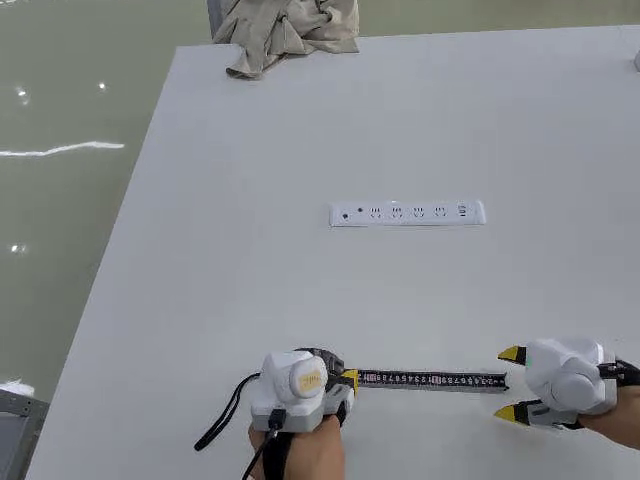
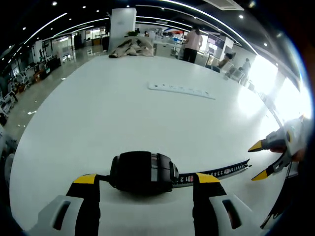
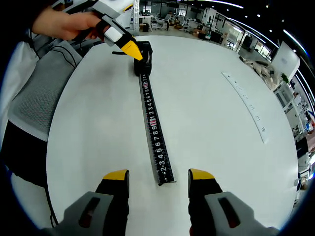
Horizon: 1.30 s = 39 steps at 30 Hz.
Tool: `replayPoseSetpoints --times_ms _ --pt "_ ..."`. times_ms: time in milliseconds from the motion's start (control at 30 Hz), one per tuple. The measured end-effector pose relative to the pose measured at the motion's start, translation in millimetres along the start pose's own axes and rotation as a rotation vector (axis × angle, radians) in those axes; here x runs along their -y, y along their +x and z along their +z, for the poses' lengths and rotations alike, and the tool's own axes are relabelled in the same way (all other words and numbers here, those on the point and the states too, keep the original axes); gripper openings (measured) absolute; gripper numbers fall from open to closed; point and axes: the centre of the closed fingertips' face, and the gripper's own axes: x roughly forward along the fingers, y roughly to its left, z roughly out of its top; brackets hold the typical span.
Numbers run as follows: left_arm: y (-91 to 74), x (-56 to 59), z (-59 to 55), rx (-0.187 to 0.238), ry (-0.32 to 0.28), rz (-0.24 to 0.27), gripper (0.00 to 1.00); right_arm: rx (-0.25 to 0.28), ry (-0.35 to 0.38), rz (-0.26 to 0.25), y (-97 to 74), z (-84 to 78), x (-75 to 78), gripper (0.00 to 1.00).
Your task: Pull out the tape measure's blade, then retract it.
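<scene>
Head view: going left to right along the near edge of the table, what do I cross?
In order: black wrist strap → left gripper → extended tape blade → right gripper.

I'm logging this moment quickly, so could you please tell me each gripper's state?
Left gripper: open, fingers straddling the black tape measure case, gaps either side.
Right gripper: open, holding nothing; end of the black numbered blade lies between its fingers.
</scene>
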Motion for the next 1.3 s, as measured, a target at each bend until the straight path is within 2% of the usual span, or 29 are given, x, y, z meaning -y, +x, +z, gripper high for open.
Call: replayPoseSetpoints --times_ms 333,700,900,1133,1300 --pt "5.6 -1.1 -1.5 -0.009 -0.020 0.007 0.74 -0.026 -0.030 0.045 8.7 -5.4 3.2 0.42" --pt "12.6 -3.3 1.9 -0.010 -0.019 0.015 0.72 -0.043 -0.027 0.087 17.0 -15.1 6.6 0.32" --pt "15.6 -3.0 -1.2 -0.022 -0.014 0.015 0.70 -0.046 -0.017 0.100 19.4 -18.7 6.2 0.29" --pt "18.5 -3.4 1.4 -0.005 -0.005 0.020 0.66 -0.045 -0.018 0.103 20.0 -19.2 8.0 0.23" --pt "21.6 -4.1 1.1 -0.002 -0.002 0.025 0.66 -0.044 -0.002 0.105 19.4 -19.9 7.5 0.19"
